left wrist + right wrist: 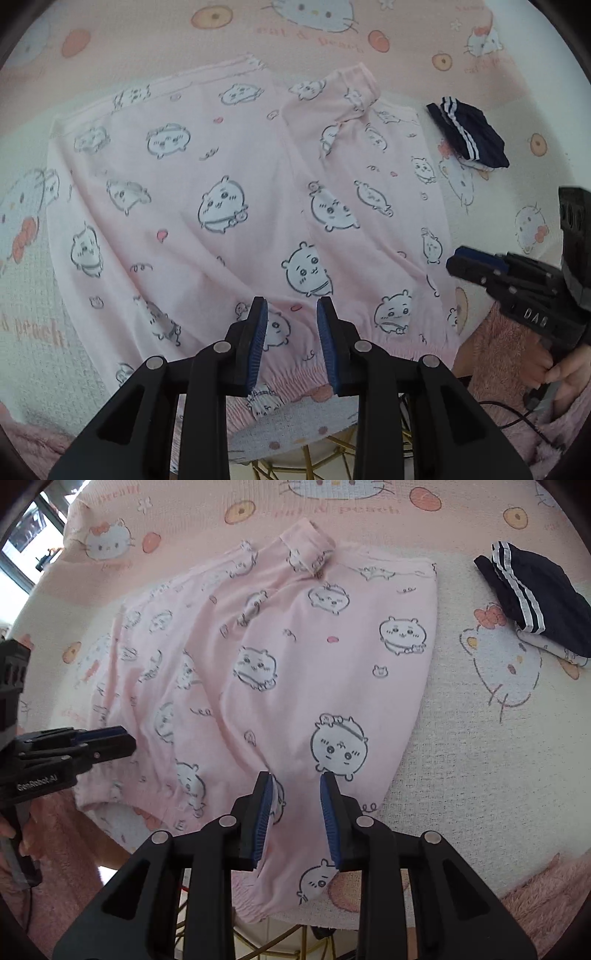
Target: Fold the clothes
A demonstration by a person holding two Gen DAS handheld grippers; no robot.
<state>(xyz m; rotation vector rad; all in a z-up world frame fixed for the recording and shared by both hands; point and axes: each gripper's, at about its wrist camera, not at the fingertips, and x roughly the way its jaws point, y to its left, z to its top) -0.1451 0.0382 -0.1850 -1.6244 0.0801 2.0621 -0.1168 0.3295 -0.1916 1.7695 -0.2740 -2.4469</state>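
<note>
Pink pyjama trousers (229,192) printed with white cartoon animals lie spread flat on a cartoon-cat tablecloth (498,48), the gathered waistband (291,373) at the near edge. My left gripper (291,306) hovers over the waistband, its jaws apart, with cloth showing in the gap but not pinched. My right gripper (296,779) stands the same way over the trousers (295,657) near their right side, jaws apart and not pressing the cloth. Each gripper also shows from the side in the other view: the right gripper (452,262) and the left gripper (129,740).
A folded navy garment with white stripes (535,598) lies on another folded piece at the back right of the table, also seen as the navy garment (469,133). Gold wire legs (314,458) show below the near table edge. A fluffy pink sleeve (491,369) and a hand hold the right gripper.
</note>
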